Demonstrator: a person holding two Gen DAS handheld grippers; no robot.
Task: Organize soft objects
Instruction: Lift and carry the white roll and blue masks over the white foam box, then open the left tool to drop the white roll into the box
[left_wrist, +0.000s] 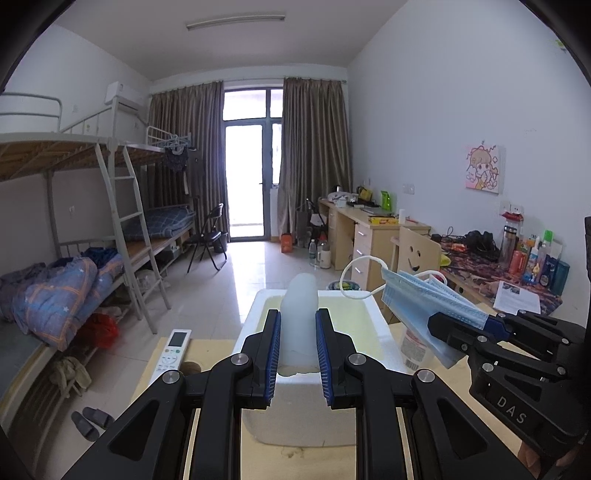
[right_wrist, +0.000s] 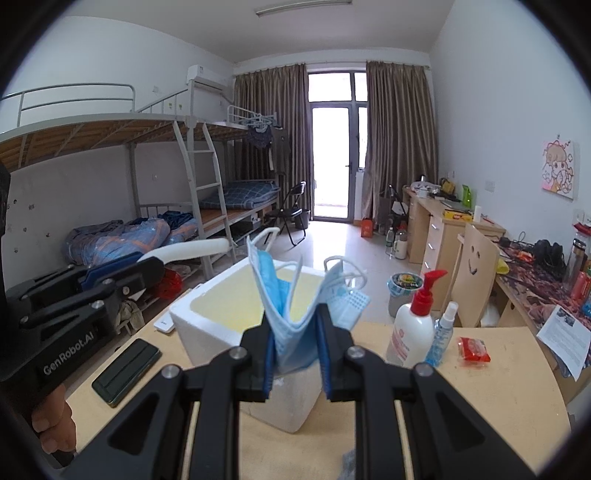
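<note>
Two pleated blue masks (right_wrist: 291, 325), white foam box (right_wrist: 207, 314).

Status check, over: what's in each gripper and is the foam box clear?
Left gripper jaws shut on white soft piece. Right gripper jaws shut on blue face masks. Both held above white foam box, which looks empty. Nothing blocking.

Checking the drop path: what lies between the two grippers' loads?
In the right wrist view, only the open white foam box lies between the masks in the right gripper and the white soft piece in the left gripper.
</note>
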